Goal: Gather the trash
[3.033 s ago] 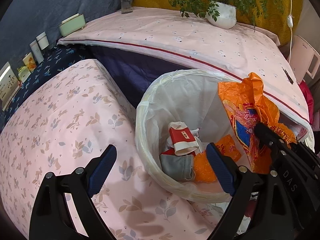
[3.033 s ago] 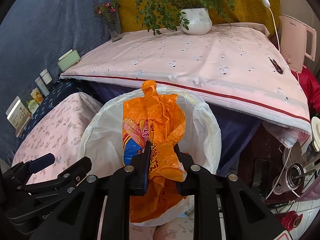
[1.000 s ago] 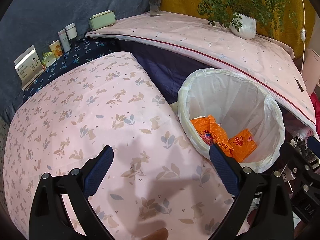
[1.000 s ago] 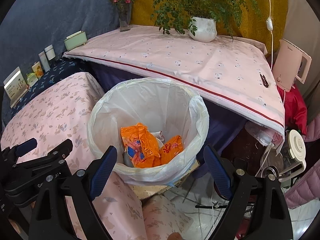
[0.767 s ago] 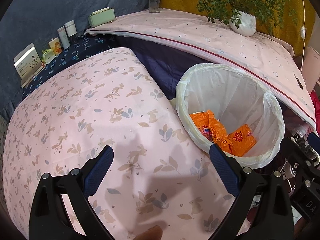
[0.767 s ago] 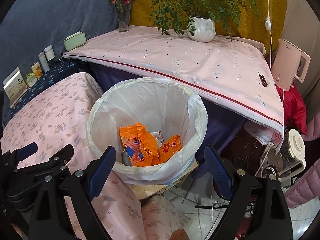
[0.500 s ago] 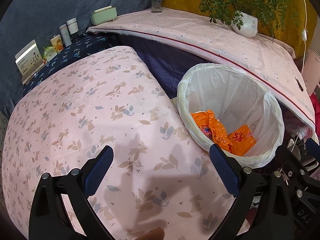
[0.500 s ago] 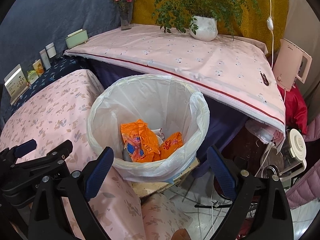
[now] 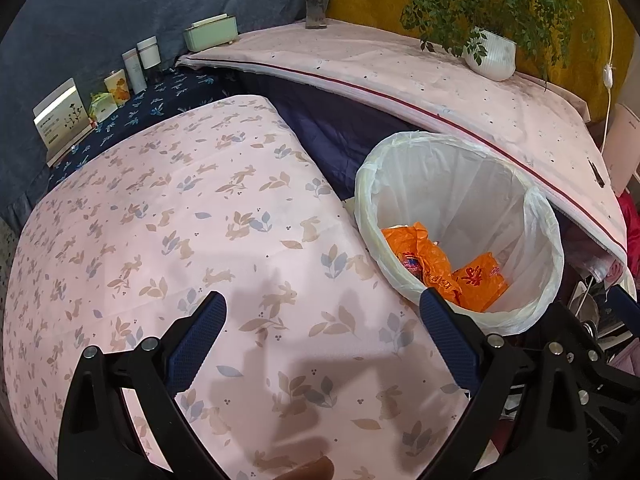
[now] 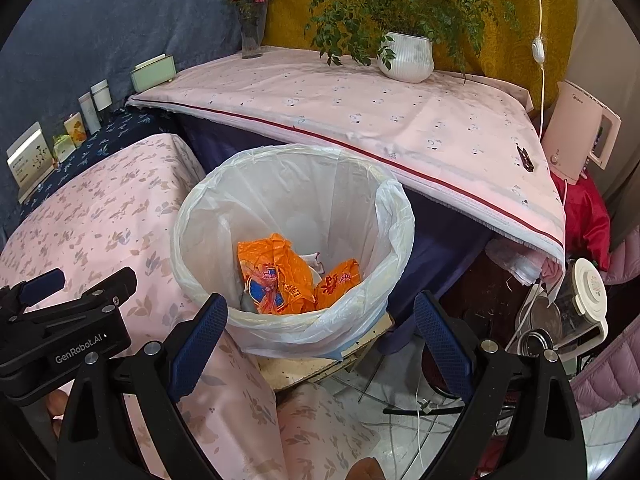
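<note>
Left tongs (image 9: 322,342): matte black angular arms, silver screw heads along them, fingers (image 9: 196,340) faced with dark blue cross-hatched pads. White "GenRobot.AI" lettering on body, seen from right wrist. Right tongs (image 10: 320,340): same black frame, blue textured pads (image 10: 440,344), silver screws; partial "DAS" lettering.

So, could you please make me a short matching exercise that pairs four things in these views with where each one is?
Things:
1. orange bag
2. white plant pot
3. pink kettle
4. flower vase

Places:
A. far left corner of the pink table
B. right of the table's edge
C. inside the lined bin
D. back of the table, under green leaves

Pairs: 1-C, 2-D, 3-B, 4-A
</note>
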